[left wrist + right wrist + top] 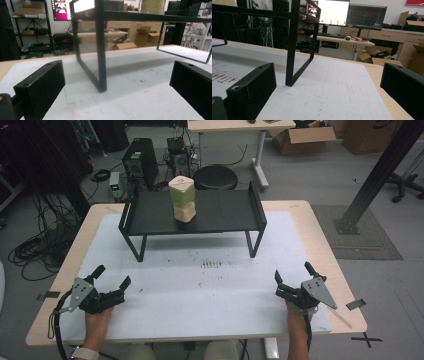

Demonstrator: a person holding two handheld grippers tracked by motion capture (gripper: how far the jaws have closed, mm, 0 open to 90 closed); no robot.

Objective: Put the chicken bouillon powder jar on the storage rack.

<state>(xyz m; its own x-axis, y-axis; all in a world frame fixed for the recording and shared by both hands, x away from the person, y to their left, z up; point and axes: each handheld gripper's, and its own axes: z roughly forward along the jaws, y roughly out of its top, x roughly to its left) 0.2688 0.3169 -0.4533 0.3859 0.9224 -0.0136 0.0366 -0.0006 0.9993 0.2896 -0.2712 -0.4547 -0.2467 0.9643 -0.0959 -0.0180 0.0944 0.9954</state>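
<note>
A black metal shelf stands on legs at the back middle of the white mat. On it rests a stack of two blocks: a pale green one on top of a cream one. My left gripper rests on the mat at the front left, jaws wide apart with nothing between them. At the front right my right gripper also stands open and empty. The left gripper view looks past its jaws at the shelf's front left leg. The right gripper view faces the shelf's right leg.
The white mat covers most of the wooden table. Dark stains mark the mat below the shelf. Behind the table are a black stool, a computer tower and cables on the floor. A black post stands at the right.
</note>
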